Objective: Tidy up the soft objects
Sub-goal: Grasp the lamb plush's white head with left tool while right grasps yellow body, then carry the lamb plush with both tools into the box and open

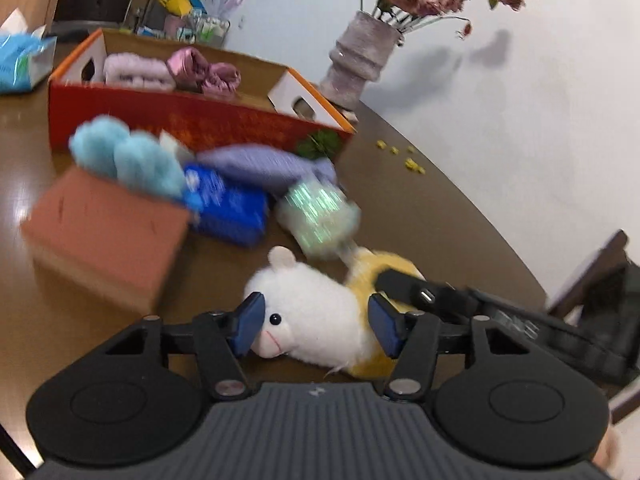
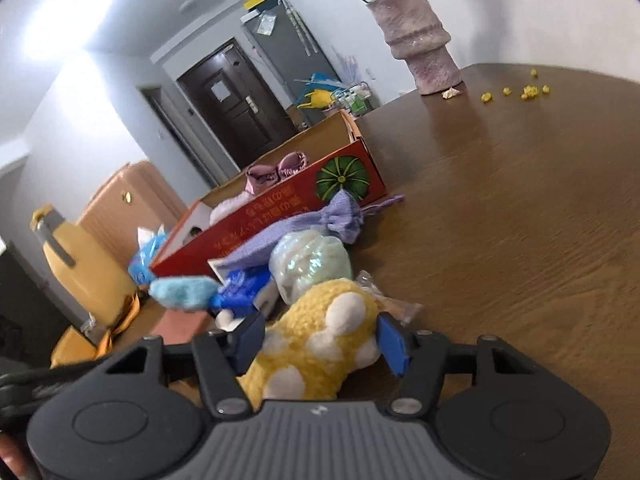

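A white and yellow plush toy lies on the brown table. My left gripper is open, its blue pads on either side of the toy's white head. My right gripper is open around the toy's yellow spotted body; its arm shows in the left wrist view. Behind lie a shiny green bundle, a purple cloth, a blue pack and a fluffy blue item. The red cardboard box holds pink soft items.
A brown block stands at the left. A vase of dried flowers stands behind the box, with yellow crumbs on the table. A blue tissue pack sits far left. A yellow jug stands off the table's left.
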Motion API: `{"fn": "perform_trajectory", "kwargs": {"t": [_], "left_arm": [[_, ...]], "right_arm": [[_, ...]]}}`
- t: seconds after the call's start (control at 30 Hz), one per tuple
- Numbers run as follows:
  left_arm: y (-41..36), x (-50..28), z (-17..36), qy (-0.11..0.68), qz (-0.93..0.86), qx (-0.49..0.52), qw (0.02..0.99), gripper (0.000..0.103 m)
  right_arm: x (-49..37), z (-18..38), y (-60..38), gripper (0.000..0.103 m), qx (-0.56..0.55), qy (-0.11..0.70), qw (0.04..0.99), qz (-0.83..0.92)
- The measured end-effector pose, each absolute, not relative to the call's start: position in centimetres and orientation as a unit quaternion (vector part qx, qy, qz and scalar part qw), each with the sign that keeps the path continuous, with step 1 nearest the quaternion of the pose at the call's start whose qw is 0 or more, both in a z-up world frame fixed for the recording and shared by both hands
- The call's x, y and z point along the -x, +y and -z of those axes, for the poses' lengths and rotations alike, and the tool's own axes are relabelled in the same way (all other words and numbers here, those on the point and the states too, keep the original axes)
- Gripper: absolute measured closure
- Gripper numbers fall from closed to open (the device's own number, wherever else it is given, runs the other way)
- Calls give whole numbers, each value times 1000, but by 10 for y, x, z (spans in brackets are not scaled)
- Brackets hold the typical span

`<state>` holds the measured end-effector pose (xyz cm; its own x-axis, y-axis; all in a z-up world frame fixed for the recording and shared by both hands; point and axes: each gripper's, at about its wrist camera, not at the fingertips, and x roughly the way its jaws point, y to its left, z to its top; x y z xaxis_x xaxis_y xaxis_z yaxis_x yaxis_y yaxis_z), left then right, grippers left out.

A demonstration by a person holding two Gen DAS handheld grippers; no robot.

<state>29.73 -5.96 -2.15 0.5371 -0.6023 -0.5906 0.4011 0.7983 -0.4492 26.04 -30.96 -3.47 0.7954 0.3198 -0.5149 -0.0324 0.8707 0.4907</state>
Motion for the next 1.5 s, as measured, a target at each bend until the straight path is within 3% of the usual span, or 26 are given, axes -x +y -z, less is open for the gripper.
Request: {"fn": "perform_trajectory", "kwargs": {"t": [0.2,0.3,0.4,0.47,0.5,0.53,0.57,0.6,0.8,0.93,1.2,1.4,1.5], "left_arm": [[-39,-247,16,365,314,172,860,39],[-32,-252,16,358,286,181,870,32],[-34,-262,27,376,280,188,863,32],[-37,-265,35,386,285,196,855,36],[-40,-265,38,389,290,199,851,49],[-43,-265,42,395,290,198,849,51],[-44,-264,43,391,290,200,850,51],[-46,-263,44,390,286,198,852,51],[-44,-257,41,389,278,204,854,54],[-39,-265,11,351,288,210,866,54],[-55,-400,-70,305,277,198,889,54],[-75,-522,-36,370,234,220,872,54],[-83,-544,-11,396,209,204,871,54]], "right_arm": [[-239,29,-318,43,-217,314,915,-131],[-226,21,-319,43,-215,309,918,-125],[-213,15,-319,43,-211,305,921,-122],[-210,18,-318,43,-209,311,920,-117],[-210,22,-318,45,-213,315,918,-113],[-210,26,-320,47,-230,315,913,-116],[-211,28,-321,61,-248,313,908,-127],[-210,30,-321,63,-259,312,905,-131],[-213,22,-313,68,-236,307,912,-136],[-222,-9,-312,69,-217,267,926,-158],[-363,-87,-317,69,-162,202,949,-177],[-497,-60,-319,69,-157,287,933,-151],[-529,-33,-316,70,-145,324,926,-131]]}}
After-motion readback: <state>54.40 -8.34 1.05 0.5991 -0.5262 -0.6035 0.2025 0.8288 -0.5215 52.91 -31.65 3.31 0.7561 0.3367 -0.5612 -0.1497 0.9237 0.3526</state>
